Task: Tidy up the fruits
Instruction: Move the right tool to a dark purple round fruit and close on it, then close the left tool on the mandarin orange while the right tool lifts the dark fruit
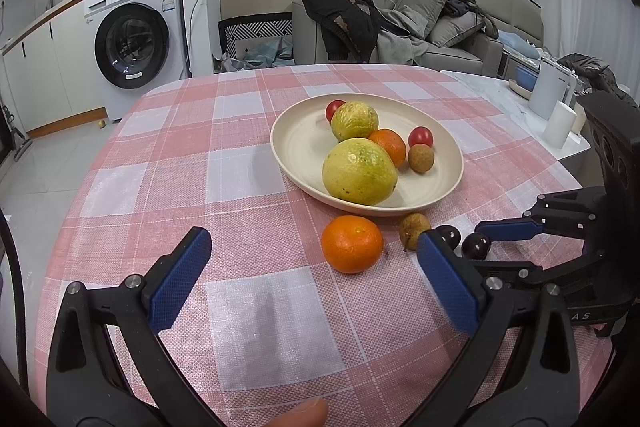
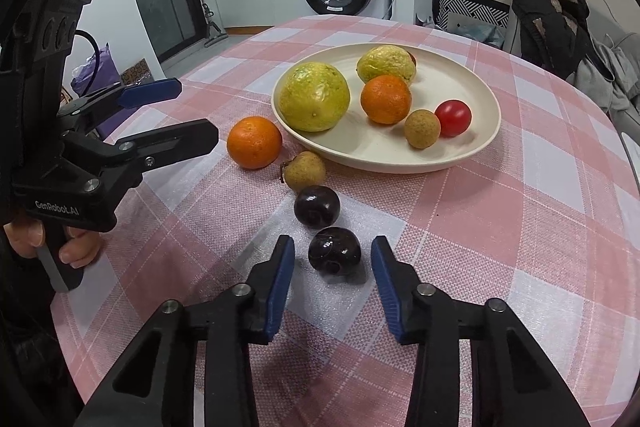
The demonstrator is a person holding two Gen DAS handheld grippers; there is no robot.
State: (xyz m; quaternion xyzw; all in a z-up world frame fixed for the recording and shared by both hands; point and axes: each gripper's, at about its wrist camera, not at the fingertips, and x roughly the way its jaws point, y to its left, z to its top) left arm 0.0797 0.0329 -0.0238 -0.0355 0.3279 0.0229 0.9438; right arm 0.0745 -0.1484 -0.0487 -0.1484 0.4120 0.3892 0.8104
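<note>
Second tomato (image 1: pixel 334 109) visible left view only; right view hides it.

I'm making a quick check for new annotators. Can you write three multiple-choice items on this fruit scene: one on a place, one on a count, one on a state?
1. Where is the dark plum nearest the right claw?
A. in the plate
B. on the tablecloth
C. on the floor

2. How many oranges are visible?
A. one
B. two
C. four

3. The left claw is:
A. open, empty
B. shut on an orange
C. shut on a plum

Answers: 1 B, it lies on the checked tablecloth outside the plate. 2 B, one in the plate, one beside it. 3 A, its fingers stand wide apart, holding nothing.
</note>
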